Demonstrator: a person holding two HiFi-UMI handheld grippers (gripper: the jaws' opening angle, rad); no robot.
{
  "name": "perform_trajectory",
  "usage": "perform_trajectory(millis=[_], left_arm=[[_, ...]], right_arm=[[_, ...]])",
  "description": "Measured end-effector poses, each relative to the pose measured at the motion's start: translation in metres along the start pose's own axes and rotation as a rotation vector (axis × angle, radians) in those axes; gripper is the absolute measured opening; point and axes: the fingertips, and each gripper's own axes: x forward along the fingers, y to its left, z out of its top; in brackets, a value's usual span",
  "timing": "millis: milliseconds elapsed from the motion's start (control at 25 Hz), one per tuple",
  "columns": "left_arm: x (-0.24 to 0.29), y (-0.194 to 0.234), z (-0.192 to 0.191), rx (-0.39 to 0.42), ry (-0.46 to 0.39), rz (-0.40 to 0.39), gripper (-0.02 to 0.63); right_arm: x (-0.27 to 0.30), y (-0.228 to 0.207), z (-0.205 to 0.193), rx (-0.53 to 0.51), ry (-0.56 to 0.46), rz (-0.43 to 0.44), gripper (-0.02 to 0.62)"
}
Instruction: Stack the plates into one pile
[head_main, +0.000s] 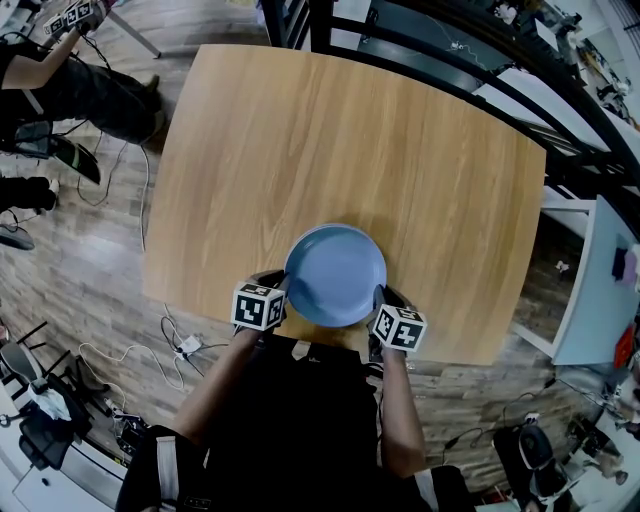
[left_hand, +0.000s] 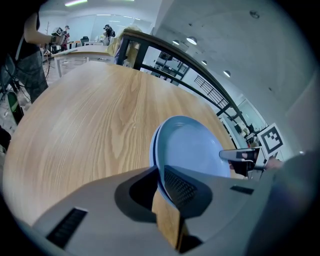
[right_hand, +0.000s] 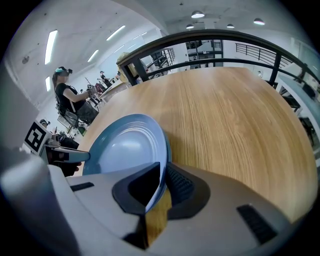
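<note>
A pile of two pale blue plates lies on the wooden table close to its near edge. In the left gripper view the plates show two rims, one on the other. My left gripper sits at the pile's left rim, and that rim runs between its jaws, which close on it. My right gripper is at the right rim. The plates pass edge-on between its jaws, which also pinch the rim. Each gripper view shows the other gripper across the pile.
A black railing runs behind the table's far edge. A person stands off the table's far left corner. Cables lie on the wood floor to the left, and a white table stands to the right.
</note>
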Motion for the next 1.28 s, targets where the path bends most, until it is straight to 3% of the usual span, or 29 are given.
perform_trajectory(millis=[1280], left_arm=[[-0.007, 0.001, -0.001, 0.027, -0.022, 0.002, 0.091]], right_arm=[[-0.007, 0.001, -0.009, -0.011, -0.028, -0.022, 0.043]])
